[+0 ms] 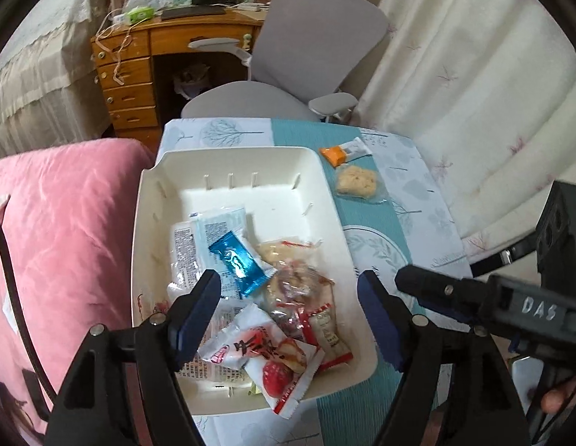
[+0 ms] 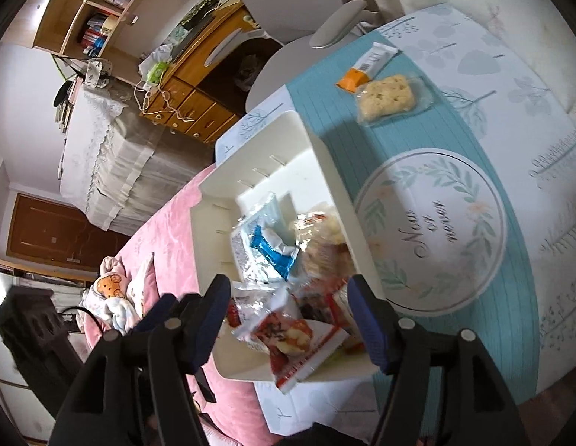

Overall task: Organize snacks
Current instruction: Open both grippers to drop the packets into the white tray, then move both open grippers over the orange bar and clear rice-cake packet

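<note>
White bin (image 1: 327,193) sits on the table (image 1: 429,200) at its left edge, next to a pink quilt (image 1: 64,223); inside it a loose pile of wrapped snacks: blue foil packet (image 1: 240,262) on top of white flat sachets (image 1: 198,238), clear-wrapped pastries (image 1: 299,282), a red-and-white strawberry-print packet (image 1: 273,364) at the near end with its corner hanging over the bin rim; left gripper (image 1: 289,316) hovers over the near end of the bin, jaws apart, nothing pinched between the blue pads, packets visible below the gap; right gripper (image 2: 289,319) also over the near end of the bin, jaws apart, not clamped on anything, strawberry-print packet lying beneath the gap; two snacks outside the bin, on the teal runner (image 1: 347,401) toward the far side: orange-and-white bar (image 1: 343,152) and just beside it a clear-wrapped pale rice cake (image 1: 356,182); grey office chair (image 1: 317,44) and wooden desk (image 1: 128,85) behind the table
</note>
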Action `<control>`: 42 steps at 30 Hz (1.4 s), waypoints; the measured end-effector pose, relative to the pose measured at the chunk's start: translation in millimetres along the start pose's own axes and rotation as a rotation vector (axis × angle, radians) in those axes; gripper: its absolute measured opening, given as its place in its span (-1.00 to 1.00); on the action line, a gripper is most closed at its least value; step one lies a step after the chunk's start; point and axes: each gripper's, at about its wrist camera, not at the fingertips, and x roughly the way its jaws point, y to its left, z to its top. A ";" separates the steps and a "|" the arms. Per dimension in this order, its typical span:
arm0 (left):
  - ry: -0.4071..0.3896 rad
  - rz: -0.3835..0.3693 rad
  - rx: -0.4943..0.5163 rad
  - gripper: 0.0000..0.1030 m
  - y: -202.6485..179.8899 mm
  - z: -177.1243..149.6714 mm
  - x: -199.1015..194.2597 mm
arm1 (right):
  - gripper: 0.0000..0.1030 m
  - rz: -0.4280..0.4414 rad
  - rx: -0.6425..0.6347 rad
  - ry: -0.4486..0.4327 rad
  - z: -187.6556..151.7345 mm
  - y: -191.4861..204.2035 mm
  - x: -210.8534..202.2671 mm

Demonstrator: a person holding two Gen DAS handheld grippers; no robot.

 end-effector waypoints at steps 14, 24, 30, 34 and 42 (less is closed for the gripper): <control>0.105 -0.065 0.148 0.45 -63.9 33.3 -8.4 | 0.28 -0.149 -0.090 -0.180 -14.8 -42.8 -54.9; 0.184 -0.037 0.217 0.45 -117.4 89.7 34.2 | 0.28 -0.237 -0.261 -0.164 21.1 -82.6 -57.7; 0.248 0.028 0.255 0.45 -141.0 131.4 83.5 | 0.28 -0.235 -0.384 -0.190 56.1 -98.9 -53.3; 0.273 0.067 0.288 0.45 -151.1 154.9 115.6 | 0.28 -0.231 -0.491 -0.203 81.9 -106.6 -42.7; 0.325 0.124 0.348 0.45 -163.8 199.5 195.5 | 0.28 -0.228 -0.684 -0.187 123.1 -113.5 -3.7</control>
